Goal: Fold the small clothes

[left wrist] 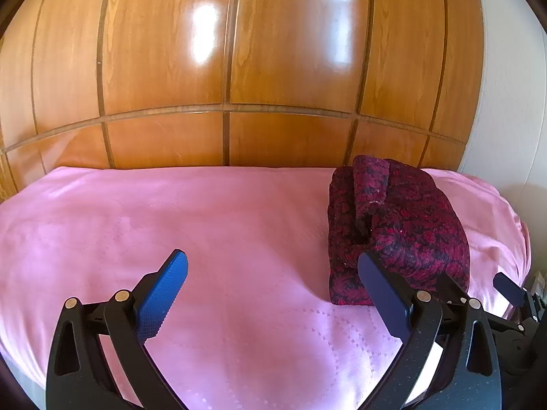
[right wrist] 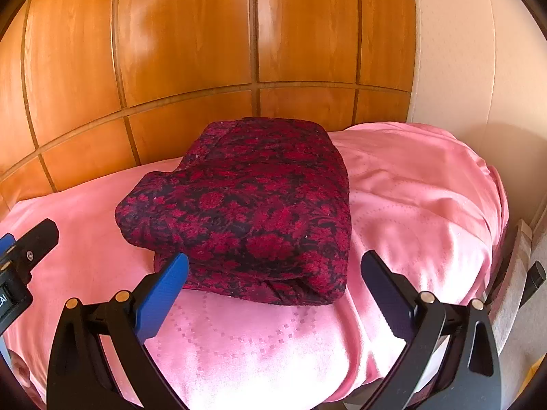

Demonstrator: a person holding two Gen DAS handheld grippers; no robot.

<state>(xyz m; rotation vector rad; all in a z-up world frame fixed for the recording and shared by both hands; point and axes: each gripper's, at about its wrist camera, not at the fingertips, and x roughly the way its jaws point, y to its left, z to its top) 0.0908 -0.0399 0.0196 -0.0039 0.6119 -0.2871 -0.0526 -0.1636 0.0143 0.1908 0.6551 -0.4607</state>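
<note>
A dark red and black floral garment point(right wrist: 253, 205) lies folded into a thick bundle on the pink cloth point(right wrist: 427, 205). In the left wrist view it point(left wrist: 396, 225) sits to the right. My left gripper point(left wrist: 273, 283) is open and empty over bare pink cloth point(left wrist: 171, 212), left of the bundle, its right finger point(left wrist: 383, 290) near the bundle's front edge. My right gripper point(right wrist: 273, 287) is open and empty just in front of the bundle, its left finger point(right wrist: 164, 294) close to the bundle's near corner. Part of the left gripper point(right wrist: 30, 253) shows at the left edge of the right wrist view.
A glossy wooden panelled wall point(left wrist: 222, 68) stands right behind the table. A pale wall point(right wrist: 454, 51) is at the right. The pink cloth drops off at the right edge point(right wrist: 495, 239), with floor beyond it.
</note>
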